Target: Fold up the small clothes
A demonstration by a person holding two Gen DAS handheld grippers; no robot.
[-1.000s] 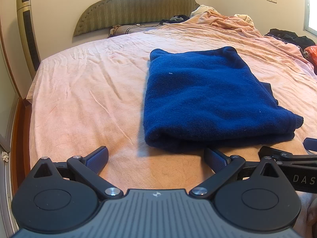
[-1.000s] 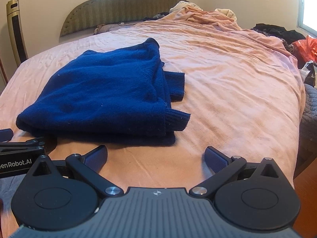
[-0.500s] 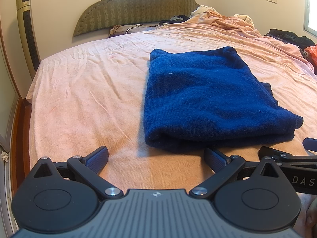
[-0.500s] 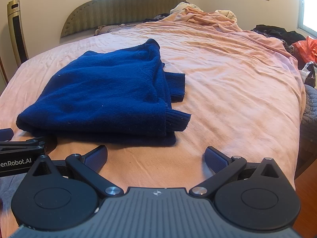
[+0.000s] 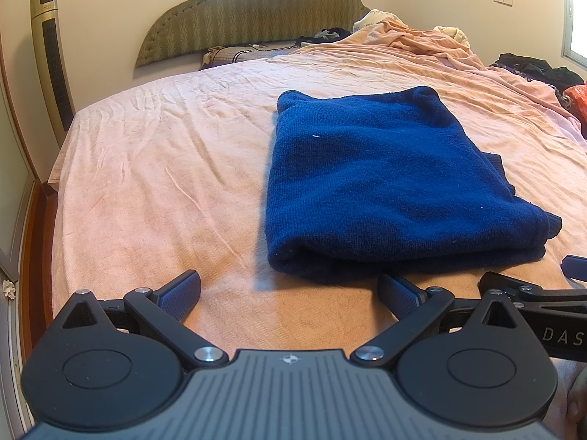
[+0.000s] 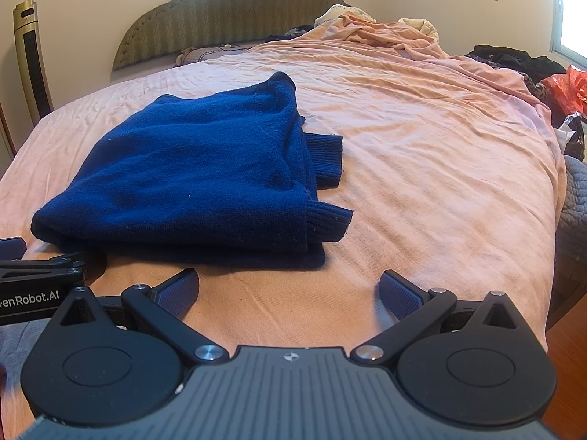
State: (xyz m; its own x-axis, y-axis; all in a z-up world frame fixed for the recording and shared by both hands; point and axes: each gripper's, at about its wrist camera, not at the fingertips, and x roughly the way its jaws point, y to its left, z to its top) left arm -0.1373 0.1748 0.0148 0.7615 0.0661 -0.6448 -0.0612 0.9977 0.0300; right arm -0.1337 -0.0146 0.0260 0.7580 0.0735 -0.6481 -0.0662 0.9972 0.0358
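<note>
A dark blue knitted sweater (image 5: 385,183) lies folded in a thick rectangle on the pink bed sheet (image 5: 165,168). In the right wrist view the same sweater (image 6: 198,179) shows two ribbed cuffs sticking out at its right edge. My left gripper (image 5: 290,289) is open just short of the sweater's near fold, holding nothing. My right gripper (image 6: 290,289) is also open and empty, a little nearer than the sweater's near right corner. Part of the right gripper (image 5: 550,293) shows at the lower right of the left wrist view, and part of the left gripper (image 6: 40,275) at the lower left of the right wrist view.
A padded headboard (image 5: 249,11) stands at the far end, with rumpled bedding (image 6: 385,33) and dark clothes (image 6: 513,58) at the back right. A tall gold tower fan (image 5: 51,58) stands left of the bed. An orange bag (image 6: 568,88) lies off the right edge.
</note>
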